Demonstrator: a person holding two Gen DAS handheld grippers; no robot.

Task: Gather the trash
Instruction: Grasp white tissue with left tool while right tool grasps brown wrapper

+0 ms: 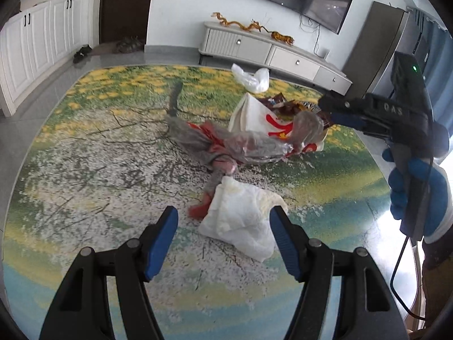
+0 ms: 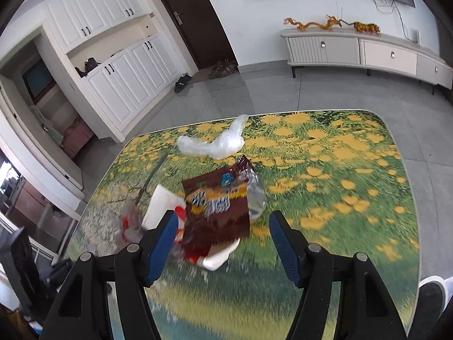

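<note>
On the mat point(image 1: 85, 147), the left gripper point(image 1: 223, 240) hangs over the near trash with its fingers spread and nothing pinched. A crumpled white tissue point(image 1: 240, 223) lies between the tips, towards the mat's near edge. It looks very light and soft, and should crush flat under the pads; a pinch on its raised middle fold seems the surest hold, since a thin edge could tear or slip out.

Beyond it, near the mat's middle, a twisted clear film point(image 1: 249, 144) lies across a white bag point(image 1: 254, 116) with red print. Both look feather-light, limp and slick, so a bunched part would likely hold better than a flat sheet.

The right gripper point(image 2: 223, 240) has its fingers spread and empty too, over a brown wrapper point(image 2: 218, 206) resting on the white bag. The wrapper looks thin, crinkly and fairly slippery; its free edge, where it lifts off the bag, seems a good place to nip.

A clear bag point(image 2: 215, 144) sits towards the far edge, soft and puffed, best taken by a gathered fold.
</note>
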